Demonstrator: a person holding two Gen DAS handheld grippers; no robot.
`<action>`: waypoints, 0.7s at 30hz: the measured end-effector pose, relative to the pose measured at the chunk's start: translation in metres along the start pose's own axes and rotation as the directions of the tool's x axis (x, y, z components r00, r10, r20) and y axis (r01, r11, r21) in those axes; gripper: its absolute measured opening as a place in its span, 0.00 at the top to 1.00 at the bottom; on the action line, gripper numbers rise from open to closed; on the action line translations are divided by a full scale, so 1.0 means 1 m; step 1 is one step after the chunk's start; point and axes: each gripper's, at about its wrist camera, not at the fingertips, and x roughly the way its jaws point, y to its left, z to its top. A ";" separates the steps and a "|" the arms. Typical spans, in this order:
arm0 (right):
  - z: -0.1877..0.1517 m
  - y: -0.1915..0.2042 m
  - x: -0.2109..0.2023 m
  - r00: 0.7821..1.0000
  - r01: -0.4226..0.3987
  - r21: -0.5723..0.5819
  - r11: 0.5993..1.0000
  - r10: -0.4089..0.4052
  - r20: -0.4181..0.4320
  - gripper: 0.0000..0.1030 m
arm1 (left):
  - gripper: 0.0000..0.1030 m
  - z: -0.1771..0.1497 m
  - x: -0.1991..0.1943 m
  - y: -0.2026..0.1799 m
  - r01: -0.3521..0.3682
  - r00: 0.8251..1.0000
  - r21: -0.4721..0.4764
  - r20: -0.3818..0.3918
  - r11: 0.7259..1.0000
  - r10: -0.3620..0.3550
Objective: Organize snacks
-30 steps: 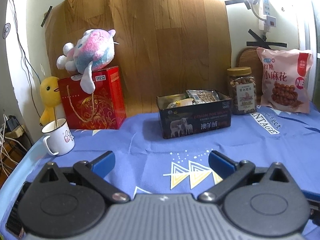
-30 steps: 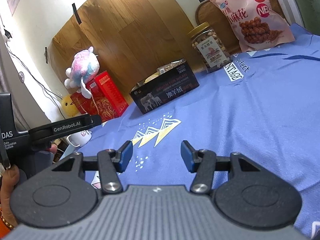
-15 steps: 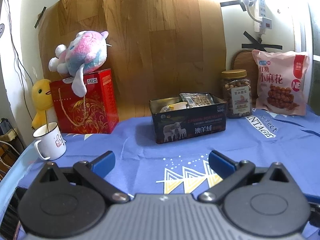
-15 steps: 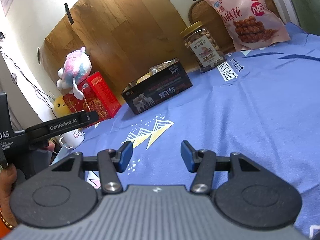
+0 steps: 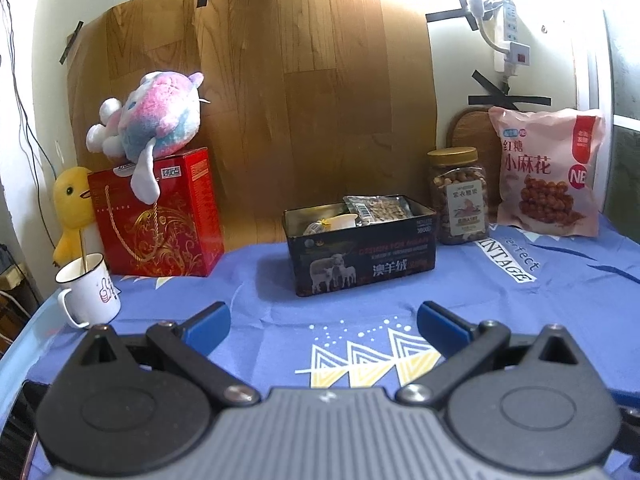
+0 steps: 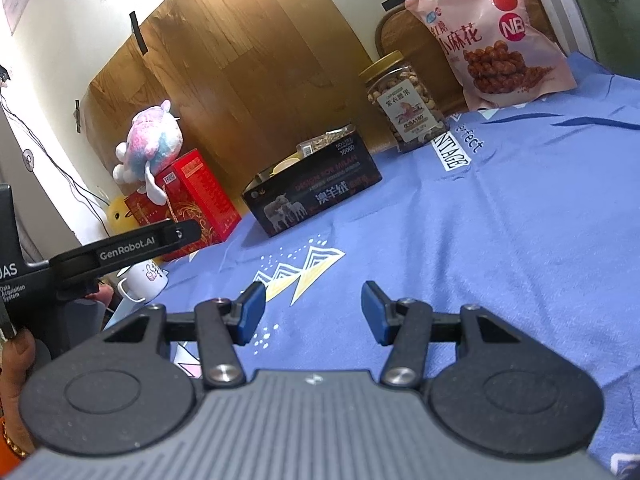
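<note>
A black tin box [image 5: 362,264] stands open on the blue cloth with several snack packets [image 5: 376,209] inside; it also shows in the right wrist view [image 6: 316,196]. A jar of nuts [image 5: 459,196] [image 6: 406,102] and a pink snack bag [image 5: 550,172] [image 6: 486,36] stand to its right by the wall. My left gripper [image 5: 322,326] is open and empty, well short of the box. My right gripper [image 6: 312,314] is open and empty over the cloth, with the left gripper's body [image 6: 100,252] at its left.
A red gift box [image 5: 160,220] with a plush toy [image 5: 152,120] on top stands at the back left, beside a yellow duck [image 5: 72,208]. A white mug [image 5: 90,290] sits near the table's left edge. A wooden panel [image 5: 280,100] covers the wall behind.
Both views have shifted slightly: the left gripper has turned a little left and drawn level, the right has tilted. Both grippers stay open and empty.
</note>
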 end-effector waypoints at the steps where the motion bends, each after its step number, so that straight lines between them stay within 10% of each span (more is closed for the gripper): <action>1: 0.000 0.000 0.000 1.000 0.000 0.000 1.000 0.000 0.000 0.46 | 0.00 0.000 -0.001 0.000 0.000 1.000 -0.001 0.001 1.000 0.000; 21: -0.002 0.007 0.015 0.999 -0.035 -0.016 0.999 0.034 -0.034 0.46 | 0.00 -0.007 0.009 0.021 -0.036 0.997 -0.028 -0.069 0.999 0.034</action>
